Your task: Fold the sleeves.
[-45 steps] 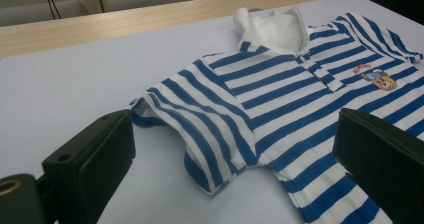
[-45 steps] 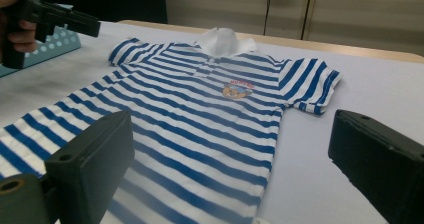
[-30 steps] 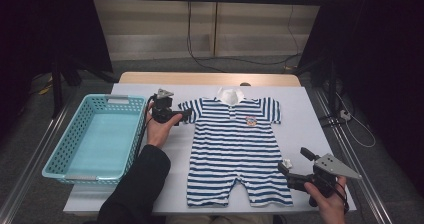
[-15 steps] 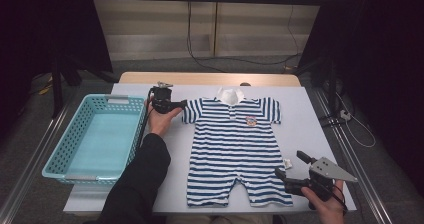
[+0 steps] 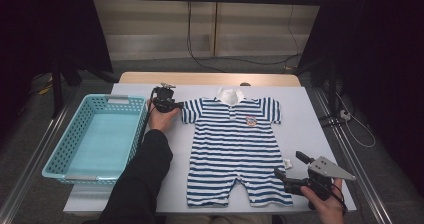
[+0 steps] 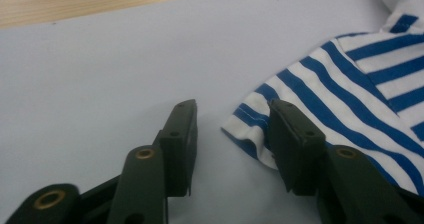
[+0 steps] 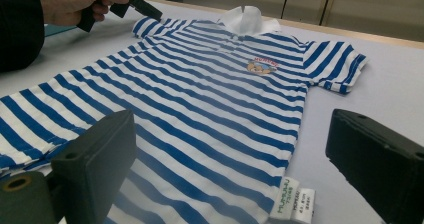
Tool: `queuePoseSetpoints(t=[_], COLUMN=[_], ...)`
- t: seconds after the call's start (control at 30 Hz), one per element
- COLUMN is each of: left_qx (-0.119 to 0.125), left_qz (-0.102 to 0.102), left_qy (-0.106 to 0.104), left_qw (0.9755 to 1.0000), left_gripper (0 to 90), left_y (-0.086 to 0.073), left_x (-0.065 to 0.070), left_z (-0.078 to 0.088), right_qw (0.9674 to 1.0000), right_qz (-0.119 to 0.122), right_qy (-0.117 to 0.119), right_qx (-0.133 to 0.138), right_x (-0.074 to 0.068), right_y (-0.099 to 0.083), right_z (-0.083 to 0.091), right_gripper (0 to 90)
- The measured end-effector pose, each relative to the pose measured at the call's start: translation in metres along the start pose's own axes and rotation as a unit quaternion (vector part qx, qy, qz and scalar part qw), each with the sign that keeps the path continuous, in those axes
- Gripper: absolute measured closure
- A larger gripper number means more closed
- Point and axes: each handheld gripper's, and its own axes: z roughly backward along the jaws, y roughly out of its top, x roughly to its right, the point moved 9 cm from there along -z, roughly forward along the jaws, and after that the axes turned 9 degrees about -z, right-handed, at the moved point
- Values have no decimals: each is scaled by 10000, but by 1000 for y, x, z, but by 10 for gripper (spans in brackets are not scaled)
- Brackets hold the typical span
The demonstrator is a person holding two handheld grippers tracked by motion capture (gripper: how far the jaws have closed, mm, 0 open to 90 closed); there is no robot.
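The striped romper [image 5: 235, 149] lies flat at the middle of the white surface [image 5: 310, 119], collar toward twelve o'clock; its sleeve [image 6: 260, 126] at ten o'clock sits between the pads of the left tongs [image 6: 230, 134], which have just been closing yet stand partly spread, one jaw over the cuff, the other on bare surface; the left hand [image 5: 161, 118] reaches forward, its dark sleeve [image 5: 140, 184] along the blue basket [image 5: 95, 139] at nine o'clock; the right tongs [image 5: 289, 171] stand wide at five o'clock, level beside the leg hem and its labels [image 7: 292, 201], pinching nothing, held in the right hand [image 5: 325, 201].
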Motion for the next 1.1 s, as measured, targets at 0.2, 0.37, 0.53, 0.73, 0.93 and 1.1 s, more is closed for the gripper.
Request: queuePoseSetpoints(t=[0.2, 0.37, 0.53, 0.73, 0.93, 1.1], left_qx=[87, 136, 58, 473, 768, 722], left_qz=[-85, -189, -217, 167, 239, 53], left_qy=[9, -254, -299, -134, -58, -227], left_qw=[9999, 9994, 9993, 9986, 9967, 9971], left_gripper=[598, 803, 881, 884, 883, 883], left_y=[2, 4, 3, 14, 25, 27], left_x=[4, 14, 12, 9, 11, 16], left_z=[-4, -5, -3, 1, 8, 13], right_qw=[10000, 10000, 10000, 10000, 10000, 10000], right_qz=[14, 5, 38, 15, 36, 35], right_qy=[10, 33, 34, 70, 70, 61], right_qx=[17, -3, -11, 7, 42, 56], right_x=[0, 0, -1, -1, -2, -1], right_y=[-1, -1, -1, 0, 1, 1], right_z=[3, 2, 1, 1, 2, 4], right_gripper=[59, 59, 59, 60, 62, 62])
